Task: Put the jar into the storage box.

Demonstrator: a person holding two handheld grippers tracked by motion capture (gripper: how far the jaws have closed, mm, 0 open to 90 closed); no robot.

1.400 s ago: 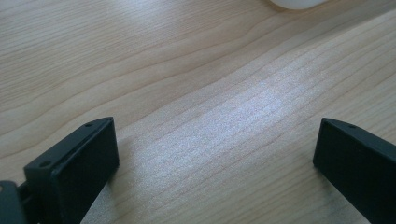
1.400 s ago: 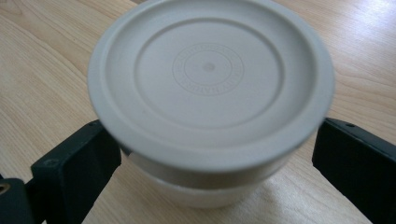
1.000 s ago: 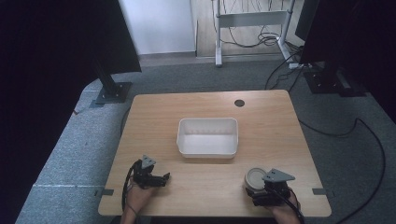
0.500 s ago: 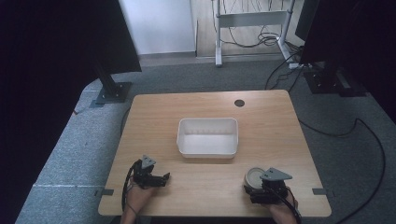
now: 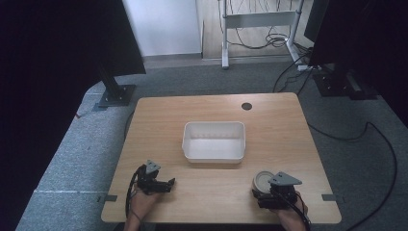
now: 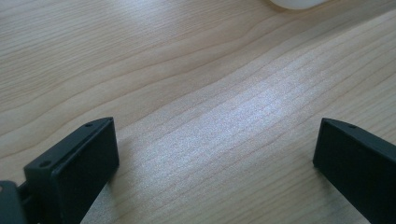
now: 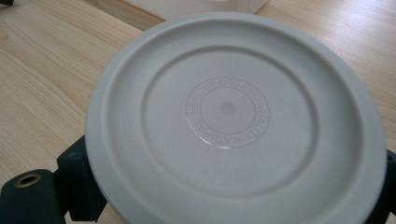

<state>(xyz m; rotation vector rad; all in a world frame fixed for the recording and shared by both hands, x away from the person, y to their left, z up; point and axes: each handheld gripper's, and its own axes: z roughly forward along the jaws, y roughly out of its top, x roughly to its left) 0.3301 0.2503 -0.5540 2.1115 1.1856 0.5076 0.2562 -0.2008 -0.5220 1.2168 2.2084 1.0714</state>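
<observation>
A round pale grey lid (image 7: 229, 112) with embossed ring lettering tops a low container (image 5: 263, 180) near the table's front right. My right gripper (image 5: 269, 192) has one black jaw on each side of it, pressed against its sides under the rim, so it is shut on the container (image 7: 233, 177). At the front left my left gripper (image 5: 162, 185) rests on the wood. Its two jaws stand wide apart, open (image 6: 215, 154), with bare tabletop between them.
A white rectangular tub (image 5: 214, 139) with nothing in it sits at the middle of the wooden table (image 5: 279, 125). A dark cable hole (image 5: 247, 106) is near the far edge. Black stands and floor cables surround the table.
</observation>
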